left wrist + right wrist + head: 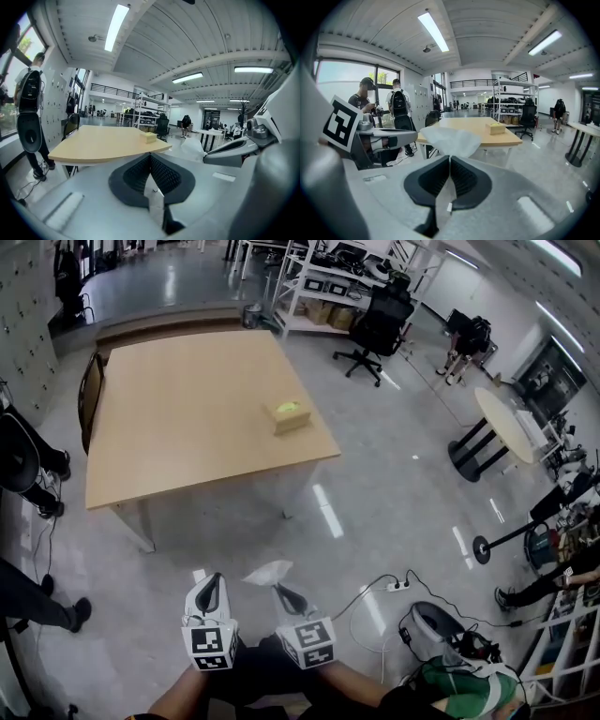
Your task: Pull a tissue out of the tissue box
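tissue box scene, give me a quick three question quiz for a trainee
1. True or false: the tissue is pinched in the right gripper.
2. Where is the tissue box? A) on the table B) on the floor C) on a chair
3. What does the left gripper hold?

Key: 1 true; 2 A; 3 nothing, its fingers are shut together.

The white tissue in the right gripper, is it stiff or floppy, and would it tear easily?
Probably floppy: the tissue bulges and folds loosely above the right gripper, pinched only at one edge. It looks thin and slightly see-through, so likely very light and easy to tear if tugged.
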`<move>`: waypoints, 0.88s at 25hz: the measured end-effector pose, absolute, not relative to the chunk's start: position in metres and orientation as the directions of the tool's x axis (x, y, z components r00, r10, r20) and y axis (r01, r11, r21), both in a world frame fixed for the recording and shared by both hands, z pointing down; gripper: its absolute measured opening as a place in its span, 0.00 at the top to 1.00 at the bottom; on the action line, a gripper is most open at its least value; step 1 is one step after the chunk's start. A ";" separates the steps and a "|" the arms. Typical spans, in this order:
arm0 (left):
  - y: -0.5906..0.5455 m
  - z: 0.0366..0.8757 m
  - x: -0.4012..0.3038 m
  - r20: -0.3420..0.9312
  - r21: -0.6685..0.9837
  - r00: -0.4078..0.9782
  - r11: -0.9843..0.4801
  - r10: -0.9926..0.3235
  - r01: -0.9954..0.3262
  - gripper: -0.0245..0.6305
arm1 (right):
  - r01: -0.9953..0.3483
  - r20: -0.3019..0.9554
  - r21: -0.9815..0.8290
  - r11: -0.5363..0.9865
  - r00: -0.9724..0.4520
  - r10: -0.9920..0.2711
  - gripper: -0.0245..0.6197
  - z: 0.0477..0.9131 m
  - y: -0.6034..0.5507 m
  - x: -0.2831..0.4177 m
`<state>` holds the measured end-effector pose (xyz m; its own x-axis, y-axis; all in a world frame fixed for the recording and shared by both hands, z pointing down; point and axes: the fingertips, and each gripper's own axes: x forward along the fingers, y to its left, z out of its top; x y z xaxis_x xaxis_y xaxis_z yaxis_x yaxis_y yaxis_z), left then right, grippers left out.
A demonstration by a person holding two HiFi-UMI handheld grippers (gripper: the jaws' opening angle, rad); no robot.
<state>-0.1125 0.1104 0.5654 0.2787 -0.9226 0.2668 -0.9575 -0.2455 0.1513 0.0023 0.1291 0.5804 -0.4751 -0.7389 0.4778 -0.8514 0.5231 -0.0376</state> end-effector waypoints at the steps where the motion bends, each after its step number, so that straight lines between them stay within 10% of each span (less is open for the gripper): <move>1: 0.110 0.565 -0.110 0.268 0.151 0.284 -0.251 -0.921 -0.956 0.93 | -0.856 0.478 -0.037 0.516 -0.469 -0.743 0.96 0.580 0.130 0.005; 22: 0.120 0.562 -0.111 0.263 0.127 0.270 -0.245 -0.926 -0.961 0.93 | -0.872 0.438 -0.060 0.485 -0.460 -0.772 0.97 0.570 0.129 0.013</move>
<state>-0.1112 0.1197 0.5619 0.2705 -0.9262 0.2627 -0.9612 -0.2447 0.1270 0.0133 0.1292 0.5699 -0.4600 -0.7724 0.4379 -0.8723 0.4853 -0.0601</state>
